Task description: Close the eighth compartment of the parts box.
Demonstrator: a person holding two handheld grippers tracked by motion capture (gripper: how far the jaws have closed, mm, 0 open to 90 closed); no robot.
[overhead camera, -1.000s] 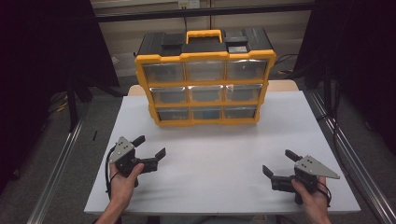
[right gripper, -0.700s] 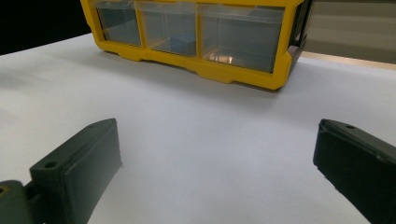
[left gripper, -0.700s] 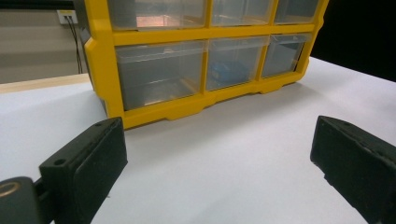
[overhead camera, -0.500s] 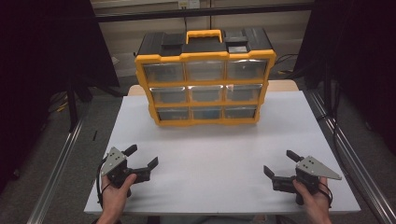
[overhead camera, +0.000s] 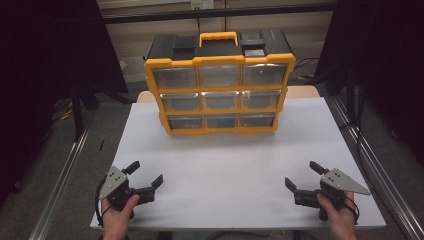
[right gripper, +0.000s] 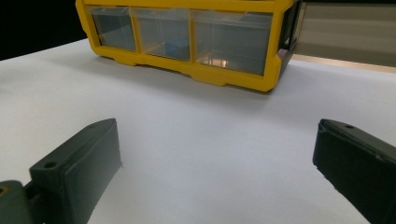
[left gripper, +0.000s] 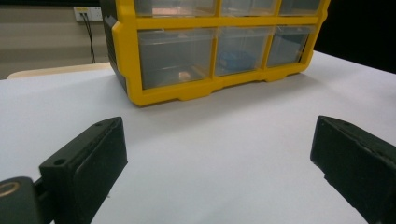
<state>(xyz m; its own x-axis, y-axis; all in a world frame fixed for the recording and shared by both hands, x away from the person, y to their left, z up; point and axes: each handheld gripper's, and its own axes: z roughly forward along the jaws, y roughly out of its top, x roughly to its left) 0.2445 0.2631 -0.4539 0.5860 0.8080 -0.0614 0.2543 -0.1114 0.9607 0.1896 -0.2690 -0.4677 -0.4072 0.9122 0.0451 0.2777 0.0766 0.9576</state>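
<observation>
You hold your left tongs point(overhead camera: 146, 176) and right tongs point(overhead camera: 301, 176) low at the near edge of the white table point(overhead camera: 230, 165), one at each side. Both are spread wide and hold nothing (ready to grab, I think). Far ahead, at the back of the table, stands the yellow drawer box point(overhead camera: 219, 85). All its little drawers look shut.
</observation>
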